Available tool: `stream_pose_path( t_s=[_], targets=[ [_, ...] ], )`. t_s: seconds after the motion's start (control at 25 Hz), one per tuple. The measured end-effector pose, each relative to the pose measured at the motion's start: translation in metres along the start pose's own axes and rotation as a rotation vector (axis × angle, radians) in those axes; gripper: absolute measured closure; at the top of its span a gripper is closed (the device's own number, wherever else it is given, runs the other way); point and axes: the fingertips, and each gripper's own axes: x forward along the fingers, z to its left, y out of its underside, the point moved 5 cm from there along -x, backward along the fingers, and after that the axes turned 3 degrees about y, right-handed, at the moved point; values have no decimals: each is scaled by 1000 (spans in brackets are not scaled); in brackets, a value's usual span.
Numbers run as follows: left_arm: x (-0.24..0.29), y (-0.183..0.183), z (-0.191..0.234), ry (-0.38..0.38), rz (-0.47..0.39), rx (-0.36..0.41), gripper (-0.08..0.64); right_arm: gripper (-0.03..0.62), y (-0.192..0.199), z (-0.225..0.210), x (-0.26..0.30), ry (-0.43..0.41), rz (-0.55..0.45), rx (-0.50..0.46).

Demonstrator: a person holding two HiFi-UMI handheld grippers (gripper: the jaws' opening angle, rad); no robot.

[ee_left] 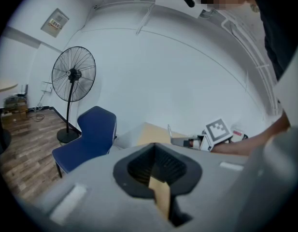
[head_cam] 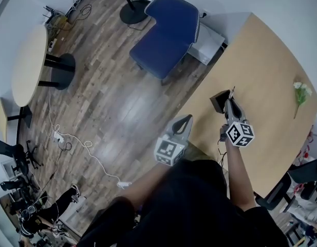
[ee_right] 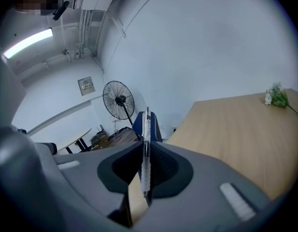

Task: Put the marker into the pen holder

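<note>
Pale wooden surface (head_cam: pixel 266 81) curves across the right of the head view, above a floor (head_cam: pixel 112 102) of grey-brown planks. A sprig of white flowers (head_cam: pixel 301 94) lies near the surface's far edge, well apart from everything else. A blue chair (head_cam: pixel 168 32) stands on the floor just off the surface's rounded end. A round table (head_cam: pixel 27 60) sits far to the left, and white cables (head_cam: pixel 76 140) trail over the planks. A standing fan (ee_left: pixel 73 74) rises before the white wall.

The dark pen holder (head_cam: pixel 218 101) stands near the surface's front edge. The right hand-held gripper (head_cam: pixel 231 104) is just beside it, its jaws closed on the marker (ee_right: pixel 146 153), a thin clear-barrelled one. The marker stands upright between the pads, and its upper end pokes well beyond them. In the head view that end shows as a thin line at the holder's right edge. Whether it touches the holder cannot be told.

The left hand-held gripper (head_cam: pixel 185 120) hangs off the surface's edge over the floor. Its jaws are drawn together with nothing between them.

Dark clothing fills the bottom of the head view and hides the surface's near edge. The person's right forearm (head_cam: pixel 238 174) covers part of the surface behind the marker cube. From above, the holder's inside is too dark to read.
</note>
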Motion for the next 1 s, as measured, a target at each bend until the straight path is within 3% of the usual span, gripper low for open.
stream_pose_path(
  t_s=[0.56, 1.0],
  targets=[
    [4, 11, 8, -23, 36, -18, 557, 546, 27, -21, 22, 26, 90, -9],
    [4, 24, 5, -34, 56, -12, 558, 535, 35, -21, 25, -22, 121, -19]
  ],
)
